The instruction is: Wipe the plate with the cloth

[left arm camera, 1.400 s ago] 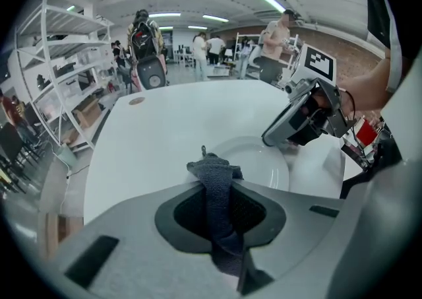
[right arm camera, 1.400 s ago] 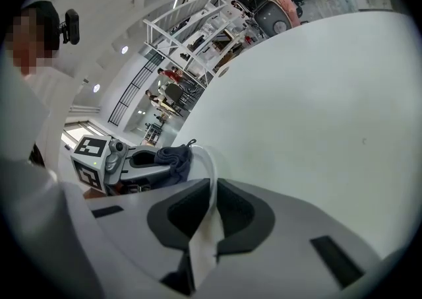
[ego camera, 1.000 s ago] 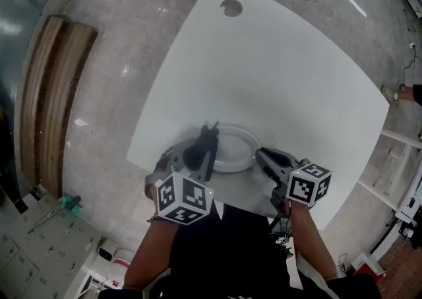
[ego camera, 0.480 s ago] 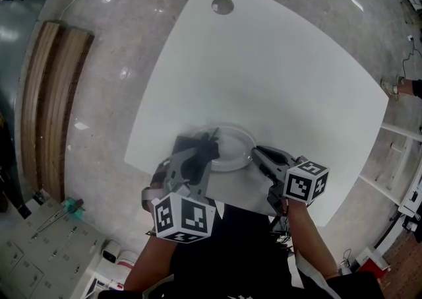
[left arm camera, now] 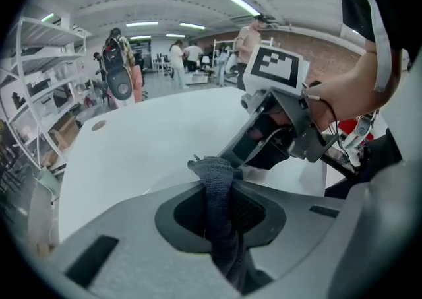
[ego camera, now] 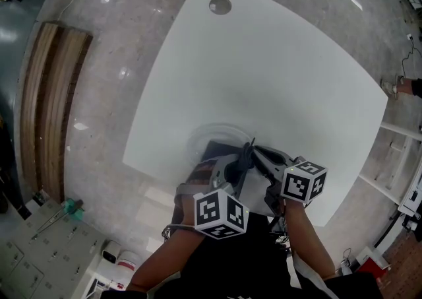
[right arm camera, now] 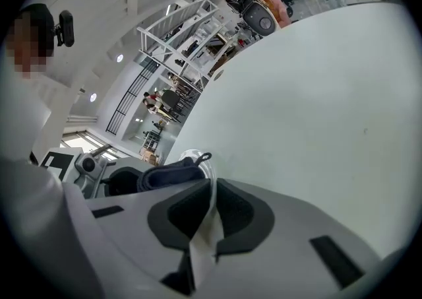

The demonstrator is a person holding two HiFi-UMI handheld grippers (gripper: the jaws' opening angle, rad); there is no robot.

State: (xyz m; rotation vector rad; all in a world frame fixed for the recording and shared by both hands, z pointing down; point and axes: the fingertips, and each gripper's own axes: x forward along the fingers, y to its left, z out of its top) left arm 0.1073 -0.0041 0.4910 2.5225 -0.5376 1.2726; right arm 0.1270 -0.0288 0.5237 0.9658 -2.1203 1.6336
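left gripper (left arm camera: pixel 217 173): jaws clamped on a dark grey knitted cloth (left arm camera: pixel 223 225), parked over the plate's right side
plate: round white ceramic plate (ego camera: pixel 212 129), near edge of the white worktop (ego camera: pixel 264 60), mostly hidden under both tools
right gripper (right arm camera: pixel 212 182): jaws pinching the plate rim
tip: I'd press the cloth flat, sweep across, and keep that rim grip firm
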